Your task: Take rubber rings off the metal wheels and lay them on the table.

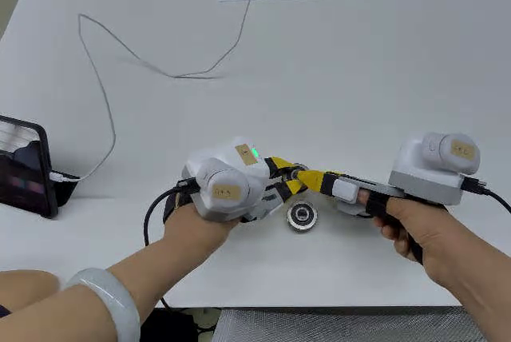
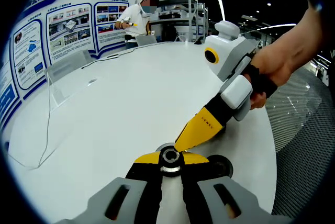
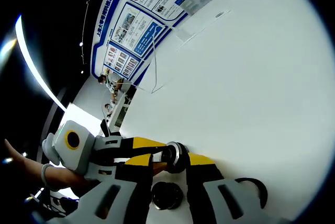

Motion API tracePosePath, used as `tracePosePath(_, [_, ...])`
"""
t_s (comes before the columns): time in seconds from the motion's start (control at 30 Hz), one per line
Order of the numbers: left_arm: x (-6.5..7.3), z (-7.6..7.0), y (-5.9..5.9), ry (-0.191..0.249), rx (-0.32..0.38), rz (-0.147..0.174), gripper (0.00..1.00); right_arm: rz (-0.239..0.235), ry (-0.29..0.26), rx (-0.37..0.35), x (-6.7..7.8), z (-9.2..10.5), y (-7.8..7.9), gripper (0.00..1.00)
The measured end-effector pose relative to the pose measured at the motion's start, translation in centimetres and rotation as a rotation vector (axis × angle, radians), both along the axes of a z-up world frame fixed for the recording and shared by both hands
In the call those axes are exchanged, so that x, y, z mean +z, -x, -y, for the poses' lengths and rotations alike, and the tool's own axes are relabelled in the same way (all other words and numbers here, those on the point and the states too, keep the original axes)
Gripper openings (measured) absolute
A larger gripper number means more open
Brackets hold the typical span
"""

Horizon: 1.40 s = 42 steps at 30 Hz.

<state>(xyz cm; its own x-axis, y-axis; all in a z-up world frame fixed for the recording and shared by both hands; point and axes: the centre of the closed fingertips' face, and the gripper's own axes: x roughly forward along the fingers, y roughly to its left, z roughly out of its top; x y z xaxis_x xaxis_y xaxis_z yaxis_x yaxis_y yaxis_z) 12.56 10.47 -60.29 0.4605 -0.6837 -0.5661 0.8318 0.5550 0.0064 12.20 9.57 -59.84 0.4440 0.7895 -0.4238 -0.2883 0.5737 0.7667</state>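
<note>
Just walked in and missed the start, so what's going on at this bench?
A person is working over a white table with a handheld gripper in each hand. The left gripper is shut on a small metal wheel, holding it just above the table. The right gripper has its jaw tips at that wheel's rim; whether they have caught a rubber ring there is unclear. A second wheel lies on the table just below.

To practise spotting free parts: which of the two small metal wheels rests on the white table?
The small round metal wheel lying flat on the white table, nearer the person; the other wheel is raised between the left gripper and the right gripper.
</note>
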Motion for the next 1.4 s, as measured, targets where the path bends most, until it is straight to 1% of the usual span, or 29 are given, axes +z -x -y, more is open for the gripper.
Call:
tracePosePath(0.1, [0.0,0.0,-0.01,0.0,-0.001,0.0,0.14,-0.006,-0.004,0.002,-0.03,-0.07,-0.11,0.28])
tracePosePath(0.17, [-0.03,-0.01,-0.03,0.001,-0.001,0.0,0.14,-0.01,0.001,0.003,-0.26,-0.07,-0.19,0.32])
tracePosePath(0.23, [-0.05,-0.02,-0.04,0.0,-0.001,0.0,0.14,-0.014,-0.009,0.007,-0.19,-0.26,-0.18,0.31])
tracePosePath(0.3, [-0.05,-0.01,-0.04,-0.001,-0.001,-0.001,0.14,-0.006,-0.02,0.013,0.17,-0.52,-0.09,0.3])
tracePosePath(0.5, [-0.01,0.02,-0.01,-0.002,-0.001,0.0,0.14,-0.001,-0.024,0.014,0.65,-0.21,-0.12,0.3])
tracePosePath(0.7, [-0.05,0.0,0.1,-0.003,-0.002,-0.001,0.14,-0.009,-0.026,0.03,0.36,-0.43,0.05,0.3])
tracePosePath(0.87, [-0.02,0.02,0.13,-0.004,-0.002,0.0,0.14,0.013,0.001,0.022,0.35,0.06,-0.03,0.26])
tracePosePath(1.03, [0.02,0.04,0.16,-0.003,-0.002,-0.001,0.14,0.015,0.018,0.031,0.07,0.15,0.03,0.21])
tracePosePath(1.23, [0.0,0.02,0.13,-0.002,-0.001,-0.002,0.14,0.015,0.024,0.031,-0.17,0.08,0.06,0.19])
tracePosePath(1.4, [0.01,0.03,0.13,-0.001,-0.001,-0.003,0.14,0.006,0.014,0.023,-0.19,-0.06,-0.1,0.19])
